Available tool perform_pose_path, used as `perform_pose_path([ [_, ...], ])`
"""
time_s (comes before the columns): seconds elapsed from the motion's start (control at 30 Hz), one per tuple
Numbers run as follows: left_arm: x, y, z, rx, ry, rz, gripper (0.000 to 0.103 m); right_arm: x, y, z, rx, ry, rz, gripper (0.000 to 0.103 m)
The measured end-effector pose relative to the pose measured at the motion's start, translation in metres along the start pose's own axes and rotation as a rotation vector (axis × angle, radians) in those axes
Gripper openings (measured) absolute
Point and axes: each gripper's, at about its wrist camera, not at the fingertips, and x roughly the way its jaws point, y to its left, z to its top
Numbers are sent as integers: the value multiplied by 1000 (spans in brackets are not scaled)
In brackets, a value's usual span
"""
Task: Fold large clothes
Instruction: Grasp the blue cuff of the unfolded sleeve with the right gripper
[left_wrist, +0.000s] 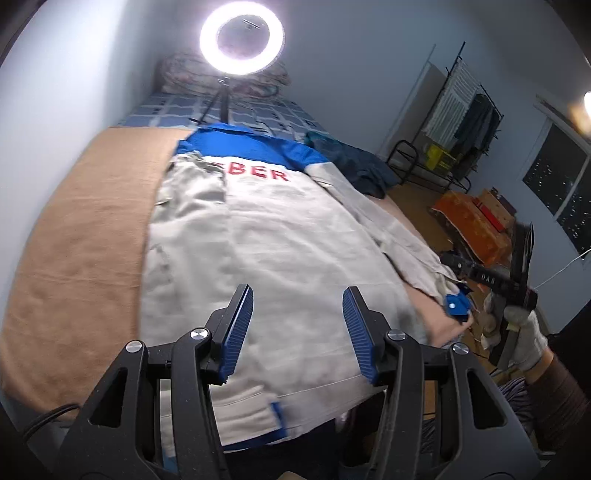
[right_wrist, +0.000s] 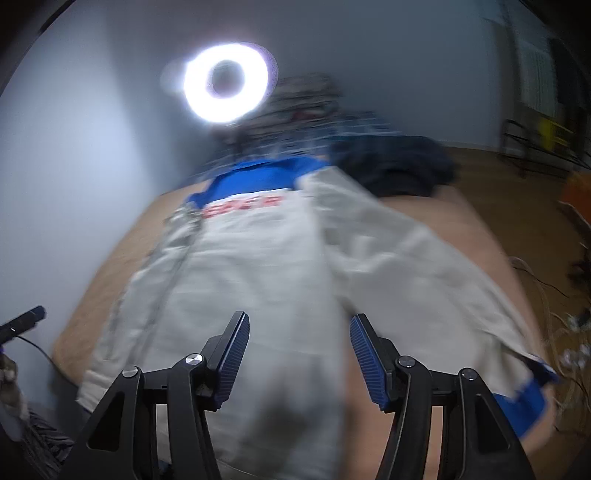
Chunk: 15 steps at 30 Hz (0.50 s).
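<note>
A large light-grey jacket (left_wrist: 266, 240) with blue shoulders and red letters lies back-up on a tan blanket (left_wrist: 81, 251) on the bed. Its left sleeve is folded over the body; its right sleeve (left_wrist: 406, 243) stretches toward the bed's right edge, ending in a blue cuff (left_wrist: 458, 306). My left gripper (left_wrist: 297, 332) is open and empty above the jacket's lower part. My right gripper (right_wrist: 299, 354) is open and empty above the jacket (right_wrist: 251, 280), between the body and the right sleeve (right_wrist: 424, 273). The right wrist view is blurred. The right gripper also shows in the left wrist view (left_wrist: 491, 280), near the cuff.
A lit ring light (left_wrist: 242, 37) on a tripod stands on the bed beyond the collar. Dark blue clothes (left_wrist: 354, 162) lie at the far right of the bed. A clothes rack (left_wrist: 461, 122) and orange boxes (left_wrist: 472, 221) stand on the floor to the right. A wall runs along the left.
</note>
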Motion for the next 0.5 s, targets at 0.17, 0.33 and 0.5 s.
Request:
perform_pose_path([
  [0.17, 27, -21, 14, 22, 52, -26, 52, -25, -62, -9, 89, -23, -97, 59],
  [0.33, 52, -30, 17, 59, 91, -18, 52, -32, -126, -19, 198, -23, -184, 59],
  [0.5, 75, -25, 9, 36, 148, -22, 52, -36, -190, -37, 402, -24, -199, 59],
])
